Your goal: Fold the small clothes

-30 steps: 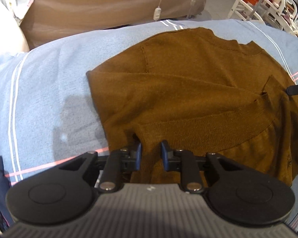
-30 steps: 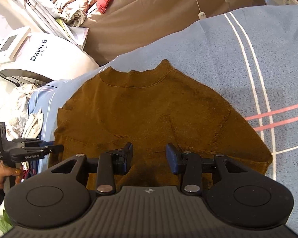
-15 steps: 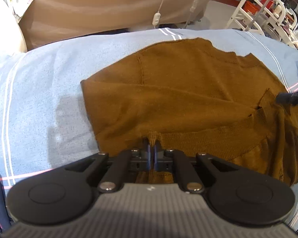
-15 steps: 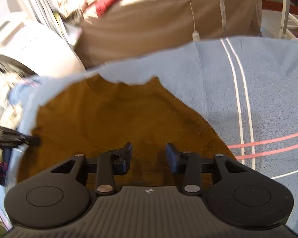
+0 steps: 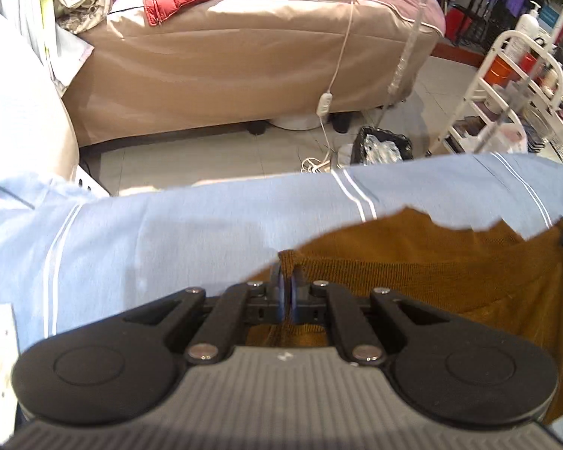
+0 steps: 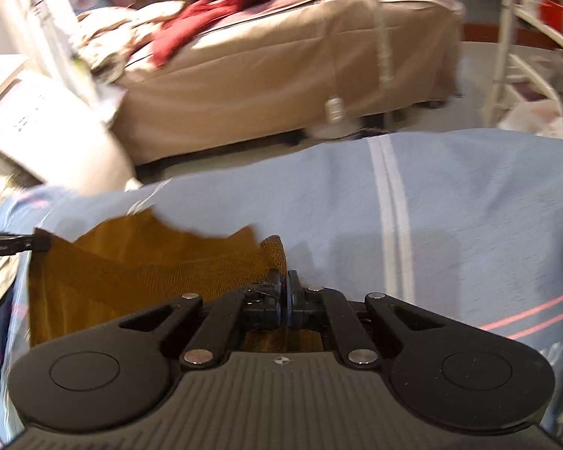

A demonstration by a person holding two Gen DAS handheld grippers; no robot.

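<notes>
The brown ribbed-knit sweater (image 5: 450, 273) is held raised over the light blue striped sheet (image 5: 169, 232) that covers the work surface. Its ribbed hem is pinched at one end by the left gripper (image 5: 288, 292), whose jaws are pressed together on the cloth, and at the other end by the right gripper (image 6: 283, 288), likewise clamped tight on a bunched corner of the knit. The hem is stretched between the two grippers, and the rest of the garment hangs and trails below it onto the sheet. A ragged upper edge of the sweater is seen against the blue sheet. Wide bare sheet lies beyond and to both sides of the garment, up to the far edge of the surface. Past that edge, a strip of tiled floor (image 5: 191, 153) is seen before the tan-covered bed (image 5: 225, 67).
</notes>
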